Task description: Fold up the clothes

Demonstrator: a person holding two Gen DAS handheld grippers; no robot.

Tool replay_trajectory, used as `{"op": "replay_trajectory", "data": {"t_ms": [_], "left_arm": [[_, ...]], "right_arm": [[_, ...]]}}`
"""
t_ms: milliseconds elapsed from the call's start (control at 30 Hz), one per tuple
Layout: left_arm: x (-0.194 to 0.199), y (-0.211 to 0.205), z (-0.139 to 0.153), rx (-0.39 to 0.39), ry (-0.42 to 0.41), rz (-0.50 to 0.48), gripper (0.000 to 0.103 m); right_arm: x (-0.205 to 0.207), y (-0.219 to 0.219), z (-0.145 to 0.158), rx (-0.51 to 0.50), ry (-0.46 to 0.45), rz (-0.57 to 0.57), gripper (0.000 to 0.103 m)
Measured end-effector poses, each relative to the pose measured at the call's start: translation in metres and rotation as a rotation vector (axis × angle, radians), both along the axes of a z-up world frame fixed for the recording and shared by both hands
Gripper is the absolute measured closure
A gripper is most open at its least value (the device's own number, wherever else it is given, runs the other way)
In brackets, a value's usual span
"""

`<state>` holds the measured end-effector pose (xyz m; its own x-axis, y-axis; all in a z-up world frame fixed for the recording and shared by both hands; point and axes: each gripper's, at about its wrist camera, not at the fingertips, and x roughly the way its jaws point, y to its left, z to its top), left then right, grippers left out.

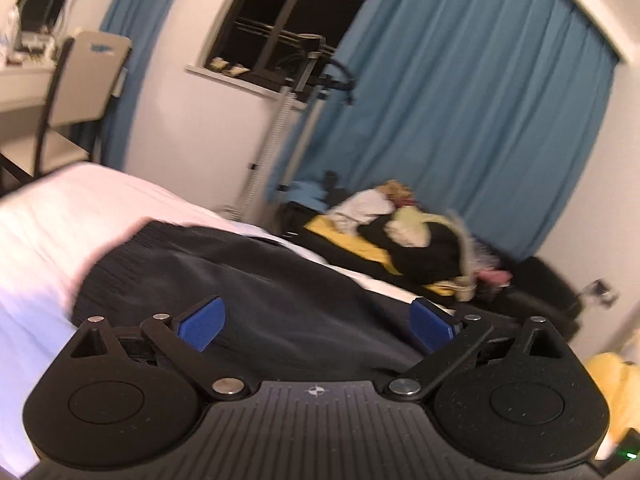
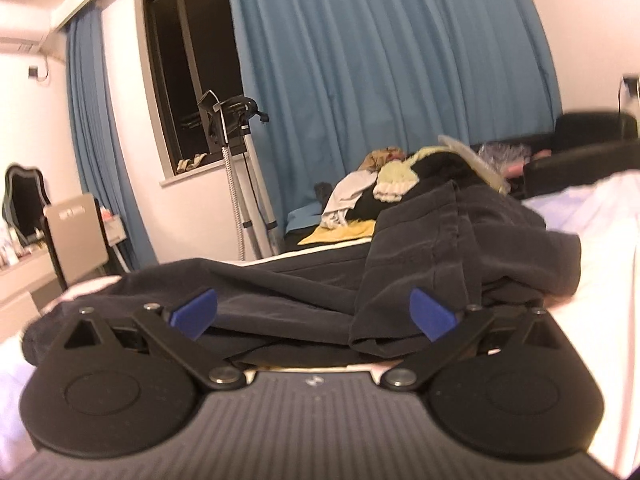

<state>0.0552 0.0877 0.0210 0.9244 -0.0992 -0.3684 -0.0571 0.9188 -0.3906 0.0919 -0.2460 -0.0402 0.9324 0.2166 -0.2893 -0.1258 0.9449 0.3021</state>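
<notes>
A dark navy garment (image 1: 248,280) lies spread on the white bed (image 1: 52,232). Just above its near part hovers my left gripper (image 1: 318,322), open wide, its blue pads (image 1: 204,322) clear of the cloth. In the right wrist view the same garment (image 2: 440,248) shows a folded-over, bunched layer on its right side. My right gripper (image 2: 314,314) is open too, low over the near hem, with nothing pinched between its blue pads (image 2: 432,314).
A heap of mixed clothes (image 1: 404,236) sits past the bed's far edge, also in the right wrist view (image 2: 396,176). Blue curtains (image 1: 460,100), a dark window (image 1: 276,20), a garment steamer stand (image 2: 236,152), a chair (image 1: 84,80) and a black sofa (image 2: 580,144) surround the bed.
</notes>
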Motion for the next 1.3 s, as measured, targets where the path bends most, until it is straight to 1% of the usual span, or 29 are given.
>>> {"op": "replay_trajectory", "data": {"t_ms": [67,100,167,200,300,367,400,433,500,533,633,667,700,767,800,833,900,967,1033,1100,1167,1200,1233,1300], "left_arm": [[-0.010,-0.019,-0.008,-0.029,-0.014,-0.031,0.003],[-0.014,-0.029,-0.013,-0.024,-0.007,-0.048,0.003],[-0.020,-0.045,-0.022,0.016,0.018,-0.072,0.003],[-0.022,-0.051,-0.026,0.039,0.026,-0.085,0.003],[-0.024,-0.062,-0.039,0.099,0.046,-0.122,0.003],[-0.019,-0.062,-0.047,0.133,0.065,-0.142,0.003],[-0.016,-0.060,-0.052,0.141,0.069,-0.138,0.003],[-0.012,-0.056,-0.056,0.127,0.083,-0.130,0.003],[-0.005,-0.050,-0.064,0.097,0.112,-0.115,0.003],[-0.001,-0.045,-0.069,0.059,0.134,-0.109,0.003],[0.006,-0.035,-0.077,-0.039,0.169,-0.112,0.003],[0.008,-0.033,-0.078,-0.068,0.175,-0.119,0.003],[0.010,-0.032,-0.080,-0.079,0.175,-0.129,0.003],[0.014,-0.033,-0.082,-0.074,0.180,-0.149,0.003],[0.015,-0.034,-0.084,-0.070,0.181,-0.160,0.003],[0.017,-0.035,-0.085,-0.068,0.182,-0.170,0.003],[0.020,-0.037,-0.088,-0.066,0.191,-0.185,0.003],[0.023,-0.038,-0.093,-0.067,0.213,-0.192,0.003],[0.025,-0.039,-0.099,-0.071,0.232,-0.203,0.003],[0.026,-0.041,-0.104,-0.070,0.244,-0.212,0.003],[0.029,-0.044,-0.106,-0.060,0.250,-0.215,0.003],[0.029,-0.044,-0.106,-0.056,0.249,-0.219,0.003],[0.028,-0.046,-0.107,-0.052,0.245,-0.221,0.003],[0.029,-0.049,-0.109,-0.035,0.240,-0.218,0.003]], "right_arm": [[0.002,-0.009,0.001,0.043,0.023,-0.010,0.000],[0.004,-0.014,0.001,0.060,0.035,-0.011,0.000],[0.009,-0.025,0.002,0.075,0.044,-0.035,0.000],[0.013,-0.031,0.002,0.088,0.046,-0.064,0.000],[0.035,-0.054,-0.002,0.128,0.085,-0.139,0.000],[0.055,-0.069,-0.005,0.106,0.131,-0.200,0.000],[0.063,-0.079,-0.008,0.098,0.143,-0.245,0.000],[0.068,-0.089,-0.011,0.105,0.148,-0.286,0.000],[0.080,-0.114,-0.020,0.160,0.176,-0.378,0.000],[0.085,-0.126,-0.026,0.193,0.193,-0.423,0.000],[0.097,-0.162,-0.047,0.280,0.221,-0.508,0.000],[0.099,-0.171,-0.054,0.313,0.229,-0.515,0.000],[0.099,-0.175,-0.057,0.352,0.224,-0.512,0.000],[0.097,-0.183,-0.063,0.430,0.214,-0.505,0.000],[0.096,-0.179,-0.060,0.420,0.196,-0.500,0.000],[0.096,-0.172,-0.053,0.365,0.170,-0.496,0.000],[0.095,-0.149,-0.036,0.213,0.096,-0.449,0.000],[0.095,-0.123,-0.023,0.106,0.058,-0.371,0.000],[0.094,-0.101,-0.018,0.058,0.048,-0.296,0.000],[0.095,-0.082,-0.019,0.038,0.060,-0.210,0.000],[0.104,-0.070,-0.026,0.014,0.117,-0.182,0.000],[0.111,-0.067,-0.031,0.000,0.149,-0.186,0.001],[0.114,-0.066,-0.037,-0.014,0.160,-0.191,0.001],[0.115,-0.065,-0.046,-0.030,0.161,-0.195,0.001]]}}
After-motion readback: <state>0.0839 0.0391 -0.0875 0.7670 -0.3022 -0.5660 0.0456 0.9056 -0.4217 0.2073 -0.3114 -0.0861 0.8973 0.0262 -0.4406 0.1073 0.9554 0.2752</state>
